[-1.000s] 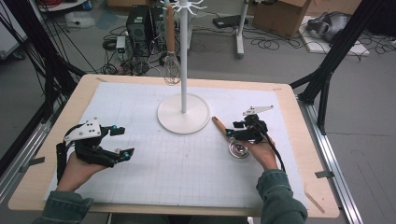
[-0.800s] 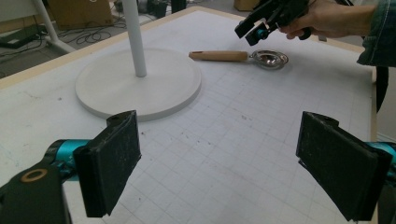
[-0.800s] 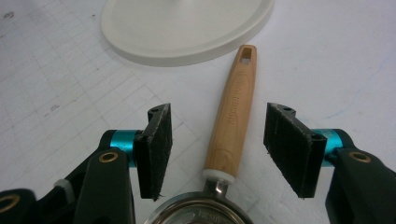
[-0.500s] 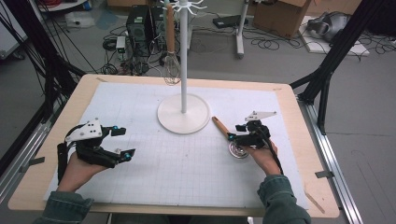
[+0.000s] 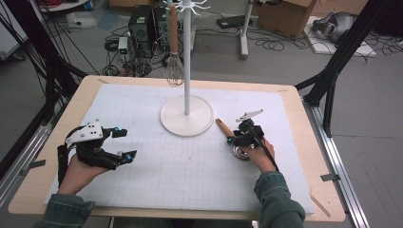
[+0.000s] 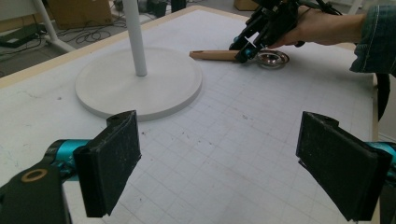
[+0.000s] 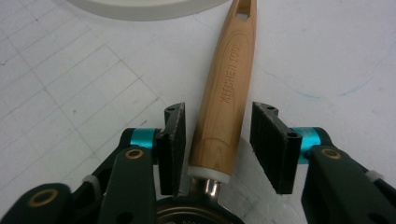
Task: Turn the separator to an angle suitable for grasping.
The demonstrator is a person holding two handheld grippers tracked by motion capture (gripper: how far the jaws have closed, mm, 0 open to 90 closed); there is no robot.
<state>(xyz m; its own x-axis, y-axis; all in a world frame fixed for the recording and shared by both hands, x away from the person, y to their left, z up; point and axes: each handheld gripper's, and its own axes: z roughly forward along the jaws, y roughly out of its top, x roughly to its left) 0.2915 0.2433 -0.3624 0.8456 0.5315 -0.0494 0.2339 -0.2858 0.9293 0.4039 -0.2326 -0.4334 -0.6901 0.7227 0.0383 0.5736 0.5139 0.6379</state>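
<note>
Right gripper point(image 5: 234, 138) closing around a wooden-handled utensil beside the stand

At the left, the left gripper point(image 5: 122, 143) is hovering over the gridded white mat point(image 5: 142, 180), its flat, rough black pads point(image 6: 112, 161) standing wide with nothing between. The round white stand base point(image 5: 186, 116) is sitting mid-table. Just right of it, the utensil's smooth, tapered wooden handle point(image 7: 229, 107) is lying between the right jaws, which have just been narrowing, neither pad quite pressing; its shiny metal bowl point(image 6: 273, 59) is resting flat.

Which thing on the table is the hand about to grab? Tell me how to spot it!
Find the white stand mid-table, with a whisk hanging from it. Just right of its round base lies a utensil with a wooden handle stamped KITCHEN TOOL and a metal bowl; the right gripper straddles that handle.
</note>
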